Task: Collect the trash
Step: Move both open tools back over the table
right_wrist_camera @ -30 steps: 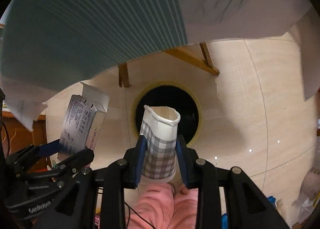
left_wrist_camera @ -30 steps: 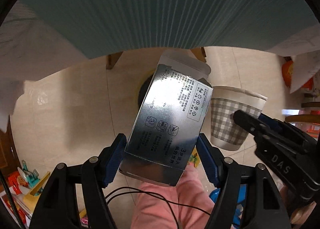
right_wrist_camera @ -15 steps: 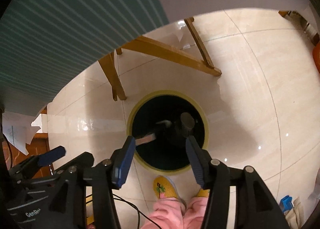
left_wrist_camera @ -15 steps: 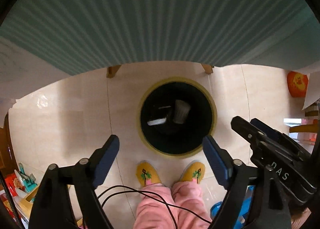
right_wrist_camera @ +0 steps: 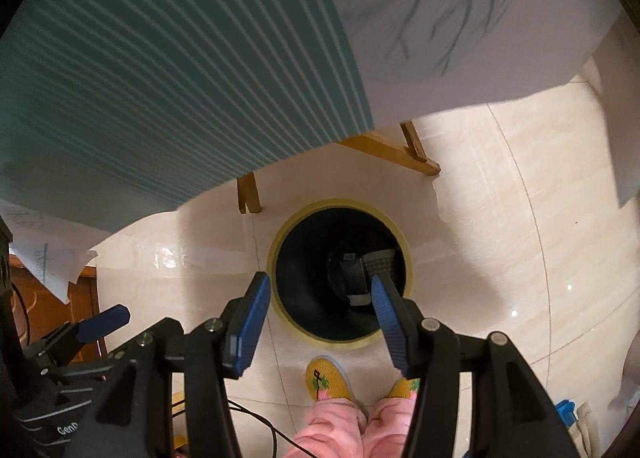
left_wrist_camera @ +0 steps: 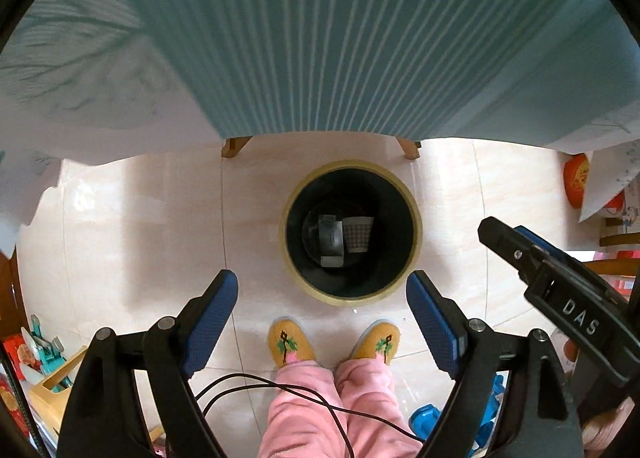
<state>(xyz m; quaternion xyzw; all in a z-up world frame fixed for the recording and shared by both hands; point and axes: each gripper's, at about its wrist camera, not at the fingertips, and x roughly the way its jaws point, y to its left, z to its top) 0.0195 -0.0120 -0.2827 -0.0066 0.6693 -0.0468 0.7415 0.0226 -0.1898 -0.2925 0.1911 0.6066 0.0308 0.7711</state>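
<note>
Both grippers hang over the bin with nothing in them. Left gripper [left_wrist_camera: 322, 298]: jaws spread wide, blue pads [left_wrist_camera: 210, 322] bare, nothing between them. Right gripper [right_wrist_camera: 316, 310]: jaws part-way apart, likewise empty. Each pair of jaws has just been opening, and no object sits between either pair now.

Pose: left tool points straight down at the floor; right tool tips steeply down, a little off vertical, and sits just beside the left one. The person stands close behind the bin, yellow slippers [left_wrist_camera: 290, 342] and pink trouser legs [left_wrist_camera: 320, 406] directly under the tools, a thin black cable [left_wrist_camera: 280, 390] looping across the legs.

Beyond the toes: round dark bin [left_wrist_camera: 416, 225] with a yellowish rim, on pale floor tiles. At its bottom lie the silver carton [left_wrist_camera: 331, 236] and the checked paper cup [left_wrist_camera: 358, 234], touching side by side, cup on its side.

Farther off: wooden table legs [left_wrist_camera: 236, 145] and the striped teal tablecloth [left_wrist_camera: 340, 37] hanging over the edge.

Judgement: drop step looks finished for these two pieces. Next move calls for lifting both tools up toward the table to find more trash; none is visible from here.
</note>
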